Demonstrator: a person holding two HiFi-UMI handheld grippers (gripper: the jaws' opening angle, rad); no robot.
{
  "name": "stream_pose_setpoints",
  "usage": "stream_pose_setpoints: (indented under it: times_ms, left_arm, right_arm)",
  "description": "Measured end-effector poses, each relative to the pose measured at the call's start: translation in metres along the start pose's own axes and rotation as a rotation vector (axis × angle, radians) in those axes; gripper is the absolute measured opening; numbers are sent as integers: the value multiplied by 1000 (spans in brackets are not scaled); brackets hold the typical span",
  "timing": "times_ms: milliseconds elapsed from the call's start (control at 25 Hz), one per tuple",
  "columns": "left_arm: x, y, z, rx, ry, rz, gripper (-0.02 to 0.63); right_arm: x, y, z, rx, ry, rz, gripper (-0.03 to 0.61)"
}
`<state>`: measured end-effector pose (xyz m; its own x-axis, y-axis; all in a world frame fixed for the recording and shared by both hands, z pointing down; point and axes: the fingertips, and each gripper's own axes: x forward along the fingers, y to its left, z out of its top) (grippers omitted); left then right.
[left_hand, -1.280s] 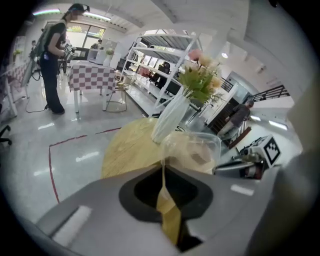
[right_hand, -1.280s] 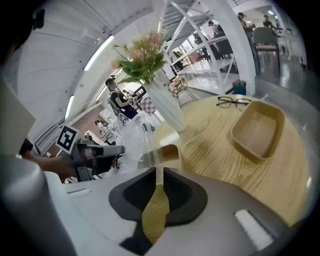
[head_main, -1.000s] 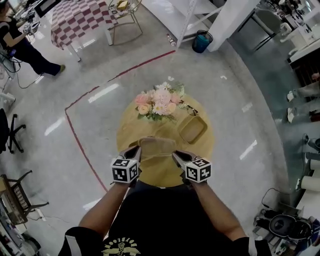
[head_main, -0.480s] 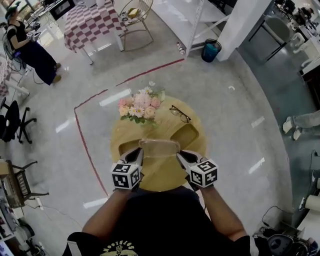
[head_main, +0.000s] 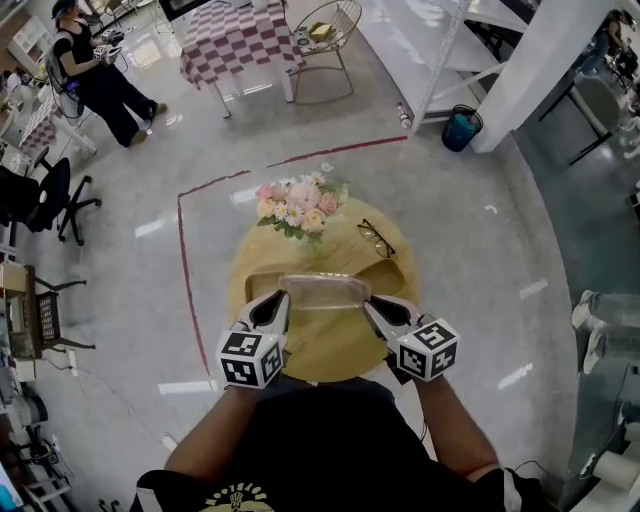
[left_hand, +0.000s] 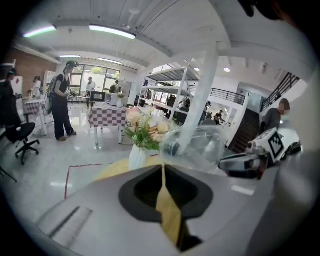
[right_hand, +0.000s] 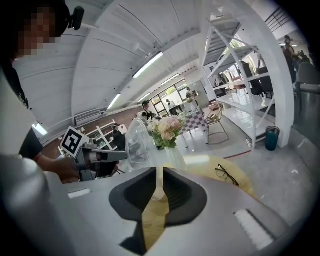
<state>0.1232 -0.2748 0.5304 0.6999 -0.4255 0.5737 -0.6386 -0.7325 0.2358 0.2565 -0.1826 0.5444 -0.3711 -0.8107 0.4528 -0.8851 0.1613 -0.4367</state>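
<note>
clear plastic container (head_main: 318, 290) is held between two grippers, one at each short end, over the near half of a round wooden table (head_main: 335, 352). the left gripper (head_main: 279, 298) has its jaws clenched on the thin rim at the container's left end; in the left gripper view the jaws (left_hand: 162, 167) meet with only the clear edge between them, and the container (left_hand: 200, 147) bulges out just past them. the right gripper (head_main: 371, 304) is clamped the same way on the right rim; in the right gripper view (right_hand: 156, 170) the jaws are pressed nearly together on the clear edge, with the container (right_hand: 136, 142) rising to the left of them.

the container hangs level, raised off the tabletop, with its long side across the person's body. the table's near edge sits just in front of the person. pale polished floor lies open all round the table, and a red line (head_main: 184, 262) on the floor runs along the left and far sides.

on the table: one vase of pink and cream flowers (head_main: 298, 205) at the far edge, and one pair of glasses (head_main: 377, 238) near the far right edge, both apart from the container. two grippers, one container, one table.
</note>
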Motion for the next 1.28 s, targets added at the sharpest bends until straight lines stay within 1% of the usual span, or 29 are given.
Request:
stream_pose_setpoints:
  times_ms: [80,200,440,560,680,800,1080,1280]
  left_arm:
    - [-7,1,8,1,-26,9,17]
    - [-12,0,16,5,-55,0,17]
    - [-28,6,43,61,-119,-53,16]
    - [-30,11,49,83,-124,-103,17]
    - [-36,19,50,84,-119,-153,15]
    - [-44,25,53,103,-122,-188,16]
    - [-52,31,70,155,-147,-264,17]
    - [-52,28,81,172,-164,-286,17]
  right_arm:
    - [0,5,9,-27,-3,7,43]
    - [-2,8,18,-34,-16,4,43]
    - [-5,29,38,-41,-64,-41,43]
    - [-5,36,43,-27,-83,-79,43]
    - [-3,47,43,-5,-91,-115,43]
    - [-1,57,45,5,-102,-143,43]
    - [-6,78,60,-30,-124,-217,42]
    - [-12,82,69,-62,-144,-232,43]
